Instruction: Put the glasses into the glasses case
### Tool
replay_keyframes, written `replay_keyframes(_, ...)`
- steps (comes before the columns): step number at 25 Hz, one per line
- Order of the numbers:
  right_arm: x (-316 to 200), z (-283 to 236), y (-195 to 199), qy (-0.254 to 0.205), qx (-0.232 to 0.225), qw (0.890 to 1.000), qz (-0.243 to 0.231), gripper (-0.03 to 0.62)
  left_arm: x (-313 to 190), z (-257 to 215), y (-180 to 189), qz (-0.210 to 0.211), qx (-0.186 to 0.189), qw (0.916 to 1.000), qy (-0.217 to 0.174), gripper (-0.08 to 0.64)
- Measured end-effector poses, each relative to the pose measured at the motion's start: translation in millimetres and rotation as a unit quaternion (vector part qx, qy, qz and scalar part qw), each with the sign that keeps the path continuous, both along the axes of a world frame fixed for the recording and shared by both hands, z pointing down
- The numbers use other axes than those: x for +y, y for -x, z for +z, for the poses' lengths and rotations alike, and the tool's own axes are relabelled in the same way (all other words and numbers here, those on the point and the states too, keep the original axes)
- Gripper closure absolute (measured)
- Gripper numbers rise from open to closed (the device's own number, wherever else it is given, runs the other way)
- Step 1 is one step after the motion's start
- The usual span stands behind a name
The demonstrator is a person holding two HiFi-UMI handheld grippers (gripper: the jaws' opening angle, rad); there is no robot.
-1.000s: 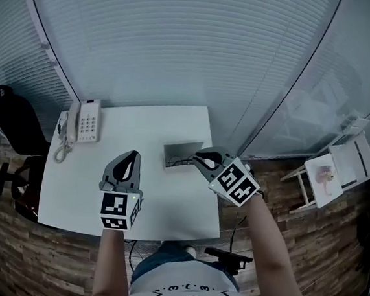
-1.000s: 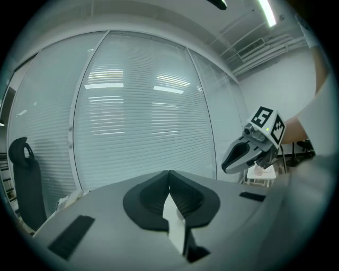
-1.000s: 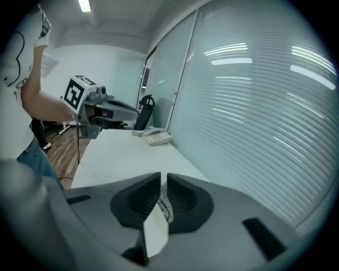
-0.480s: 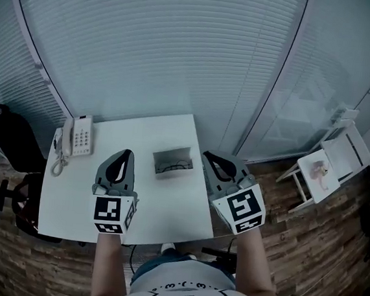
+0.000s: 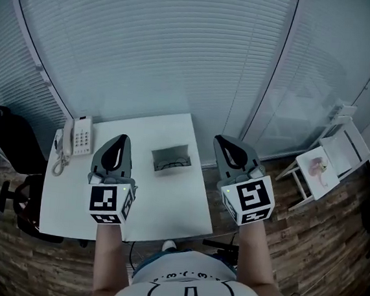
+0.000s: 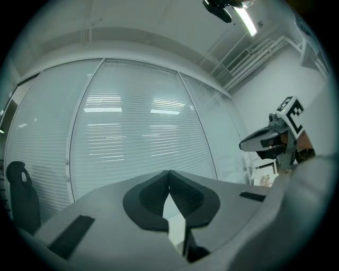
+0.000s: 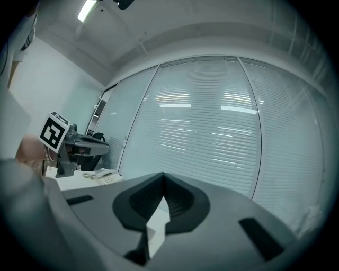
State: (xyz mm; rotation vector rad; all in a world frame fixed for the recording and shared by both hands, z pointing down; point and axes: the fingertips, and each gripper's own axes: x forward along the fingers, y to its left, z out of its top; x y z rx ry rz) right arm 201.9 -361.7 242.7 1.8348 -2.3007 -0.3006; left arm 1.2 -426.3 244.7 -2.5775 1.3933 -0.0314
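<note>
An open grey glasses case lies at the middle back of the white table, and the thin dark glasses rest inside it. My left gripper is held level above the table, left of the case, its jaws shut on nothing. My right gripper is held level to the right of the case, past the table's right edge, also shut and empty. In the left gripper view the jaws meet at their tips and face the blinds, as do the jaws in the right gripper view.
A white desk phone sits at the table's back left corner. A black office chair stands to the left, a small white chair on the wood floor to the right. Window blinds close off the back.
My right gripper has drawn away from the case to the right and risen, and now points straight ahead. My left gripper has also risen. The glasses stay in the case.
</note>
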Motion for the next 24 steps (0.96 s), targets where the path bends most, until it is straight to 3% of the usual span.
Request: replay_keyframes(24, 14, -33, 13, -0.038, -0.032, 0.999, 0.002, 0.583, 8, -26, 12, -0.003, 0.027, 0.9992, -0.031, 0.543)
